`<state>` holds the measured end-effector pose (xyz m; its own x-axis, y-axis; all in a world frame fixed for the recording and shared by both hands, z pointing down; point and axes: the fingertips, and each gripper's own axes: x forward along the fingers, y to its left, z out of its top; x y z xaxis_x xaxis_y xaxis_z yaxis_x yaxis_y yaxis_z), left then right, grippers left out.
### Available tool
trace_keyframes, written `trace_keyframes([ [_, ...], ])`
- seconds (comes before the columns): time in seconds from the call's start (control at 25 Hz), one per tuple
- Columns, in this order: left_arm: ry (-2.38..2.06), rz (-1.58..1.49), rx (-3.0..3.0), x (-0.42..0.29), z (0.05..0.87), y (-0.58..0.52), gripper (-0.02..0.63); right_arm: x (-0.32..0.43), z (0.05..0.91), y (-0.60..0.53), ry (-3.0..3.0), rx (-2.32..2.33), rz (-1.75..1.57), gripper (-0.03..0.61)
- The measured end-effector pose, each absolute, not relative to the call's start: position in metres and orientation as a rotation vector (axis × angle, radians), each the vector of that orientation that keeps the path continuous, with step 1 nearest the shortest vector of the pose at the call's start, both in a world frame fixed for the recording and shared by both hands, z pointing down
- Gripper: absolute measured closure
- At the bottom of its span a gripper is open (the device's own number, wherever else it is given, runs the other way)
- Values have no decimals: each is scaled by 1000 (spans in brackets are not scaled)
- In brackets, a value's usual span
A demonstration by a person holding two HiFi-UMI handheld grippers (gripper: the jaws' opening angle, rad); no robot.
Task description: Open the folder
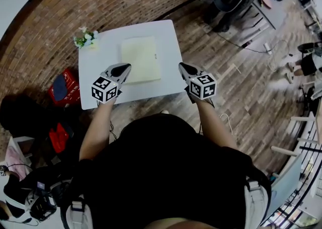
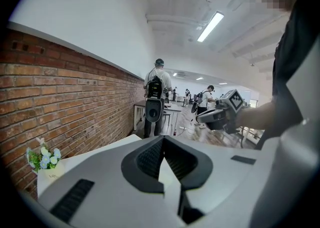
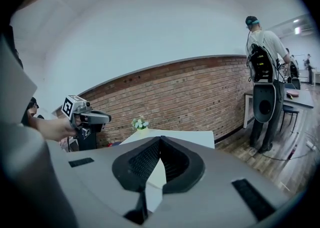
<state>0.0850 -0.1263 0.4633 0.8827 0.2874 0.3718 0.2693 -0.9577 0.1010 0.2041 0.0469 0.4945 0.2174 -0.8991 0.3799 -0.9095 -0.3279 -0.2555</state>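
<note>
Black top point(image 1: 166, 172) nearest the camera, bare forearms reaching out from it to the table.

- Left gripper point(image 1: 126, 66): jaws together, tips meeting, nothing between them. Marker cube point(image 1: 105, 89) at its near end. From the head view its tip lines up with the near-left edge of the folder; can't tell if it touches.
- Right gripper point(image 1: 182, 65): jaws also together, nothing in them. Its cube point(image 1: 203, 86) sits at the near end. Tip is at the right edge of the table, apart from the folder.
- Both grippers point away from the person, angled slightly down, level with each other, one on each side of the folder.
- White table point(image 1: 95, 72): square, standing on a wood floor point(image 1: 236, 87).
- Folder point(image 1: 141, 59): cream, lying flat and closed in the middle of the table, between the two gripper tips and reaching further out than both. Small dark mark on its right edge, too small to identify.
- Small bunch of white flowers point(image 1: 85, 37) at the far-left corner of the table, well apart from the folder.
- Red bag point(image 1: 68, 87) on the floor just left of the table.
- Brick wall point(image 2: 75, 101) runs behind the far-left side.
- Further off along that wall: a person with a backpack point(image 2: 156, 89) standing at another table, back to us. More people beyond, under a strip light point(image 2: 210, 26).
</note>
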Motion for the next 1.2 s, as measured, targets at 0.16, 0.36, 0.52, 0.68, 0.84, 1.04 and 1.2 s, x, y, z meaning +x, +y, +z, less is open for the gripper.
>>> trace_keyframes([
  [0.16,393,593,3011,88,463,-124,603,211,497,46,-1844,2401,735,555],
  [0.36,318,572,3015,89,462,-126,603,219,504,37,-1882,2332,751,555],
  [0.52,262,565,3017,87,461,-129,603,225,507,28,-1908,2289,755,555],
  [0.68,204,562,3015,79,462,-136,603,226,510,17,-1939,2253,759,555],
  [0.84,163,560,3007,75,468,-141,603,222,515,10,-1958,2225,757,555],
  [1.04,178,578,3006,79,471,-129,603,225,521,20,-1952,2231,777,555],
  [1.2,200,595,3016,78,470,-125,603,229,522,27,-1923,2269,776,554],
])
